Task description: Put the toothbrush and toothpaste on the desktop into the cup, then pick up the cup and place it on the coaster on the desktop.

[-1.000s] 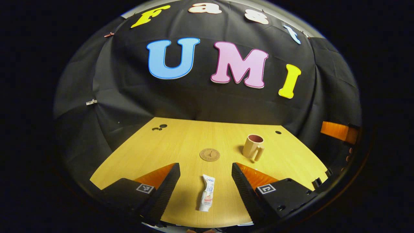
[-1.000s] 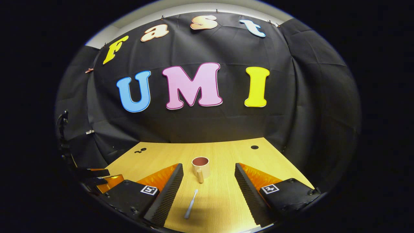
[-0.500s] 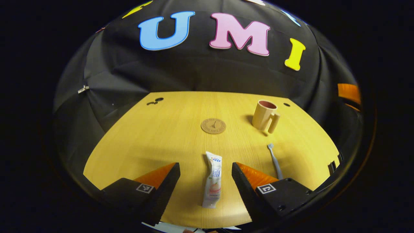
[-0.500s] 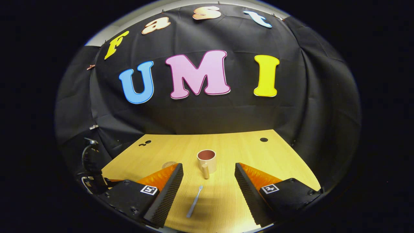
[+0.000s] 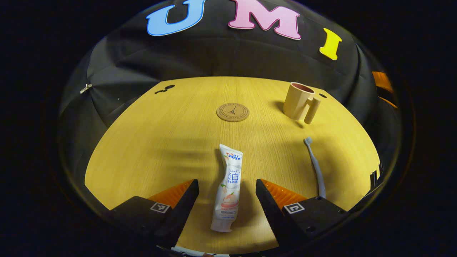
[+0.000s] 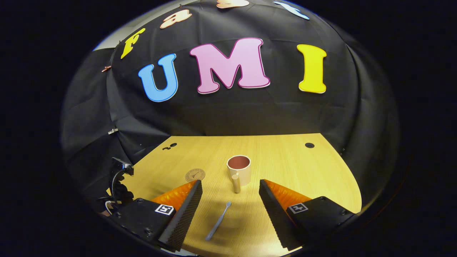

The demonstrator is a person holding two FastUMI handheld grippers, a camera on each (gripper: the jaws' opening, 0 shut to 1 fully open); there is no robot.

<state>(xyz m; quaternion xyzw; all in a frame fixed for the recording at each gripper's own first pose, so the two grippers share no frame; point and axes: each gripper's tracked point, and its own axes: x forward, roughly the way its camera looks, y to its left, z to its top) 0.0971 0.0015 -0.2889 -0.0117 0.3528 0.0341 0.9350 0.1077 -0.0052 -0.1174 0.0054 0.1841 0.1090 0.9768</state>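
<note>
In the left gripper view a white toothpaste tube [image 5: 228,187] lies flat on the wooden desktop [image 5: 160,142], its lower half between the fingers of my open left gripper [image 5: 227,203], which touches nothing. A grey-blue toothbrush [image 5: 315,166] lies to its right. Farther off stand the round brown coaster [image 5: 232,112] and the beige cup [image 5: 299,103], upright and empty. In the right gripper view my right gripper [image 6: 230,210] is open, with the toothbrush [image 6: 218,221] lying between its fingers and the cup [image 6: 239,172] just beyond, handle toward the camera. The coaster [image 6: 195,175] sits to the left.
Small round holes mark the desktop at the far left [image 5: 165,88] and far right [image 6: 309,145]. The desktop's near edge runs just under both grippers. A dark piece of the other gripper's gear [image 6: 119,178] stands at the left of the right gripper view.
Both grippers have moved forward over the desktop and tilted down. The toothpaste now reaches between the left fingers, and the toothbrush and cup sit nearer in the right gripper view. Nothing was grasped.
</note>
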